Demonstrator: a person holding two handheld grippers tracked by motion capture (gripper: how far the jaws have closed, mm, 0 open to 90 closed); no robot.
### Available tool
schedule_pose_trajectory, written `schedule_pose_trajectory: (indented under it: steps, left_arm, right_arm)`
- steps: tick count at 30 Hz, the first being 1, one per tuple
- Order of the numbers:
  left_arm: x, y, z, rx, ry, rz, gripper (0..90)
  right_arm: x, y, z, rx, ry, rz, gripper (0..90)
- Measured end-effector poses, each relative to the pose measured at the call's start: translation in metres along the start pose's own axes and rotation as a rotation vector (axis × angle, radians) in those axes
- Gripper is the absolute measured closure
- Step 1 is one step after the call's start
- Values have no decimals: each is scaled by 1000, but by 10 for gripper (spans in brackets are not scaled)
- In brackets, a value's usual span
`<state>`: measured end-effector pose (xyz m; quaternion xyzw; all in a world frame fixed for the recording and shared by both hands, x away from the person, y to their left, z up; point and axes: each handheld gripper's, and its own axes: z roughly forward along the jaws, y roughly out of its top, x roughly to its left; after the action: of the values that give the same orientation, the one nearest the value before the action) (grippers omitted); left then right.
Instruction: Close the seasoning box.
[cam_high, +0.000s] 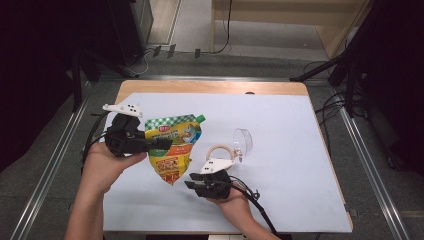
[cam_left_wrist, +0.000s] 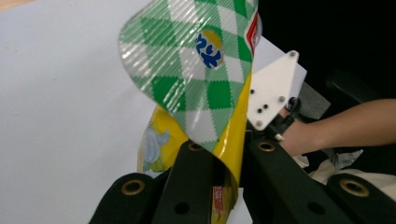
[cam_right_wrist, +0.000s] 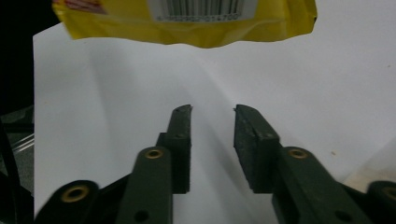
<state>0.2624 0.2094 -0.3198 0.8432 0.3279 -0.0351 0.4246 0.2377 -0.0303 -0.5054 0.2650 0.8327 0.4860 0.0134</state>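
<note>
A: Where's the pouch?
B: The green-checked and yellow pouch (cam_high: 172, 147) hangs left of centre in the high view, lifted off the white table cover (cam_high: 280, 170), its pointed bottom end aimed at the lower middle of the frame. In the left gripper view it fills the upper middle (cam_left_wrist: 196, 79), running down between the jaws.

A: So it's gripped?
B: Yes. The left gripper (cam_high: 161, 144) has its jaws clamped on the pouch's left edge, with the film pinched between them.

A: And the other tongs?
B: The right gripper (cam_high: 192, 181) sits just below the pouch's tip, at lower centre of the high view. Its jaws stand apart with nothing between them; in the right gripper view (cam_right_wrist: 212, 116) the pouch's barcode end (cam_right_wrist: 196, 21) hangs at the top, clear of the pads.

A: Anything else nearby?
B: A wooden ring (cam_high: 220, 150) and a clear plastic cup (cam_high: 243, 141) on its side, right of the pouch.
</note>
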Motion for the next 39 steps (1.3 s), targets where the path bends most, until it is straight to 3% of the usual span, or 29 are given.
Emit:
schedule_pose_trajectory:
  steps: [3, 8, 10, 13, 14, 15, 18, 19, 21, 23, 29, 33, 39]
  left_arm:
    - [-7, 1, -1, 13, -8, 17, 900]
    - [-22, 2, -7, 21, -29, 6, 900]
    - [-31, 3, -10, 28, -39, 27, 900]
    - [-36, 3, -10, 48, -66, 26, 900]
    - [-36, 3, -8, 62, -81, 26, 900]
    - [-35, 2, -6, 72, -76, 21, 900]
    - [-29, 2, 0, 53, -40, -34, 896]
    - [-27, 2, 3, 50, -39, -41, 883]
    - [-24, 2, 13, 45, -55, -57, 871]
    - [-21, 3, 23, 43, -37, -71, 862]
    - [-18, 2, 38, 30, -31, -89, 836]
    - [-17, 3, 46, 2, 6, -81, 799]
    - [-9, 2, 58, -30, 5, -134, 777]
  right_arm:
    - [2, 0, 2, -11, 4, -7, 732]
    - [5, 2, 2, -23, 7, -15, 723]
    - [5, 3, 1, -31, 8, -16, 717]
    - [7, 6, 0, -50, 3, -28, 634]
    - [8, 7, 0, -67, 0, -41, 584]
    - [10, 7, -1, -90, -8, -71, 589]
    - [19, 8, -6, -117, -41, -152, 671]
    - [24, 7, -5, -106, -74, -208, 685]
    - [32, 6, -1, -72, -95, -261, 686]
    - [35, 3, 2, -55, -78, -284, 688]
    - [41, 1, 2, -38, -36, -283, 711]
    - [41, 5, 0, -39, -14, -246, 720]
    - [46, 8, -5, -56, 11, -257, 743]
